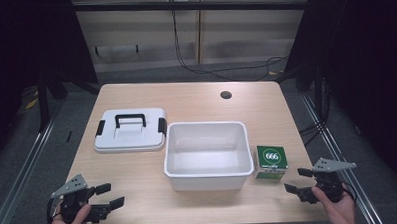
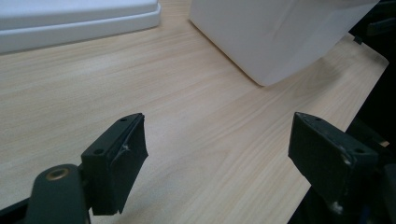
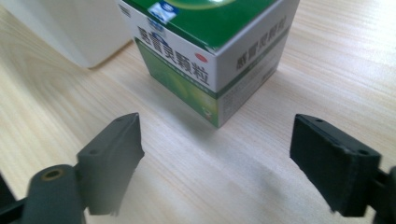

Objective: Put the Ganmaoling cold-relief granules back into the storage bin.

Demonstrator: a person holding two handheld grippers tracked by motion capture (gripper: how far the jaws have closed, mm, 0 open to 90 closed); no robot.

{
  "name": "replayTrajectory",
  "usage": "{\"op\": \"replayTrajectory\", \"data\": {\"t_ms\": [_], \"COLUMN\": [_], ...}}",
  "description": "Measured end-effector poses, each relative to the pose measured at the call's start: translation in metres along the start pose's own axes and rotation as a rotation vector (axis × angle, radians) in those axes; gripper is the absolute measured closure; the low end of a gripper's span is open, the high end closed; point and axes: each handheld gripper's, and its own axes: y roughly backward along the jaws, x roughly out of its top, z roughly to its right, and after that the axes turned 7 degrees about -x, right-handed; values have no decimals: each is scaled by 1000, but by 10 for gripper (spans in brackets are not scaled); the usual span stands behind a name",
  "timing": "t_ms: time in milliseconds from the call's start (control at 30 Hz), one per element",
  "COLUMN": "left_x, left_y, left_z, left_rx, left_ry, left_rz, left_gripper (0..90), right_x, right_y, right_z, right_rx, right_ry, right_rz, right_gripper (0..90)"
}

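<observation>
The tub (image 1: 208, 154) is sitting open in the middle of the table (image 1: 196, 99), white and showing nothing inside from the high view. In the left gripper view only one rounded corner of the tub (image 2: 275, 37) is showing, the rest being cut off by the top edge. The lid (image 1: 130, 129) is lying flat just left of the tub, handle up, with a narrow gap between them; in the left gripper view only its rim (image 2: 79, 21) is showing. The box (image 1: 271, 162), green and white, is standing just right of the tub, almost touching its wall. In the right gripper view the box (image 3: 210, 46) is cropped at the top and its print is too blurred to read.

The left gripper (image 1: 107, 197) is hovering near the table's near edge, left of the tub, jaws spread wide and holding nothing. The right gripper (image 1: 299, 181) is hanging right of the box, near the table's right edge, jaws also wide apart and empty, with the box ahead of them. Bare wood is lying open in front of the tub and behind it, up to a dark hole (image 1: 226, 95) far behind the tub.
</observation>
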Motion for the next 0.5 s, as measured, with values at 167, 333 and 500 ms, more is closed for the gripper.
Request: {"op": "replayTrajectory", "data": {"t_ms": [167,333,500], "left_x": [0,0,0], "left_y": [0,0,0], "left_z": [1,0,0], "left_rx": [-5,-3,-2], "left_ry": [-8,-4,-2], "left_rz": [-4,0,3], "left_gripper": [193,193,193], "right_x": [1,1,3], "right_y": [6,9,13], "right_z": [-3,-3,-4], "right_rx": [-21,-16,9], "right_ry": [-17,-30,-25], "right_rz": [20,40,86], "right_gripper": [203,210,185]}}
